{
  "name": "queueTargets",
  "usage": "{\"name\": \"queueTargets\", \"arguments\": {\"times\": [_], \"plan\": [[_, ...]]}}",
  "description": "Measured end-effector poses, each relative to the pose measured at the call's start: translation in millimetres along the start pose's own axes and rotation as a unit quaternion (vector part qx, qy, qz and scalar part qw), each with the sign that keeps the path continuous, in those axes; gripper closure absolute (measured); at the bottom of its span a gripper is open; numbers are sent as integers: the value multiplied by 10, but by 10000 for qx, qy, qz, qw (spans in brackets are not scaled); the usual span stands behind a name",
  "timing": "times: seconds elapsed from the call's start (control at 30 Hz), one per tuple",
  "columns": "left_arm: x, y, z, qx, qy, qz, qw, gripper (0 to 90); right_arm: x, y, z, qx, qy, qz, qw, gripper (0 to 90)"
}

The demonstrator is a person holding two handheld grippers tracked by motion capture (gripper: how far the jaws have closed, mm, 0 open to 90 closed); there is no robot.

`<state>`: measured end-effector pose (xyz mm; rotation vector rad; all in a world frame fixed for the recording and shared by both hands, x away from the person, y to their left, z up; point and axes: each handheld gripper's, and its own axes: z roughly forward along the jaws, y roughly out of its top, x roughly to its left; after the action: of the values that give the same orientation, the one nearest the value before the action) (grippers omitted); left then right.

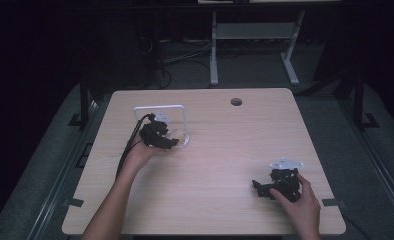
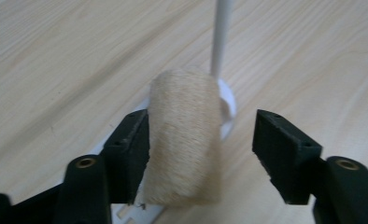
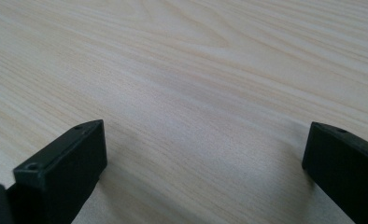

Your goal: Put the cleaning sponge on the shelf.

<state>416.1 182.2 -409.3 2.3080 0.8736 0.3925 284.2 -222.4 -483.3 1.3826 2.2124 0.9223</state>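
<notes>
No logos, labels or lettering to read anywhere here, just plain gear on a pale wood table (image 1: pixel 215 165).

The thing in play is a fuzzy beige cloth (image 2: pixel 184 140), folded or rolled into a stubby tube. It sits between the jaws of the left gripper (image 2: pixel 201 149): it lies against the jaw on the left of the left gripper view, with a clear gap to the other jaw. So the jaws stand partly open and aren't squeezing it. Right behind the cloth is the white rack (image 1: pixel 161 120), with one thin upright rod and a round white foot on the table.

From the high view the left gripper (image 1: pixel 157 136) is at the rack's base.

The right gripper (image 1: pixel 277 187) sits near the table's front right, well apart, its jaws spread wide with only bare wood between them.
</notes>
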Motion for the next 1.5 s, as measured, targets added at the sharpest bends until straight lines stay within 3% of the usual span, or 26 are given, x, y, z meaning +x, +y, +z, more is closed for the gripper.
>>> {"name": "queueTargets", "arguments": {"times": [0.2, 0.23, 0.37, 0.4, 0.57, 0.9, 1.03, 1.5], "plan": [[-75, -52, -172, -188, -79, -10, 9998, 588, 0, 0, 0, -1, 0, -1, 10000, 0], [-78, -56, -198, -208, -106, -11, 9997, 657, 0, 0, 0, -1, 0, -1, 10000, 0], [-118, -92, -271, -278, -365, -62, 9989, 878, 0, 0, 0, 0, 1, 1, 10000, 0], [-132, -106, -272, -241, -415, -64, 9988, 897, 0, 0, -1, -1, -4, -3, 10000, 0], [-196, -204, -186, -44, -570, -63, 9983, 899, 0, 0, -1, 3, -1, -1, 10000, 0], [-171, -344, 59, 237, -522, -155, 9982, 888, 0, 0, 0, -1, 0, -1, 10000, 0], [-132, -364, 67, 250, -417, -166, 9987, 884, 0, 0, 0, 3, -1, -2, 10000, 0], [52, -466, -2, 83, -180, -482, 9986, 873, 0, 0, 0, 0, 1, 0, 10000, 0]]}}
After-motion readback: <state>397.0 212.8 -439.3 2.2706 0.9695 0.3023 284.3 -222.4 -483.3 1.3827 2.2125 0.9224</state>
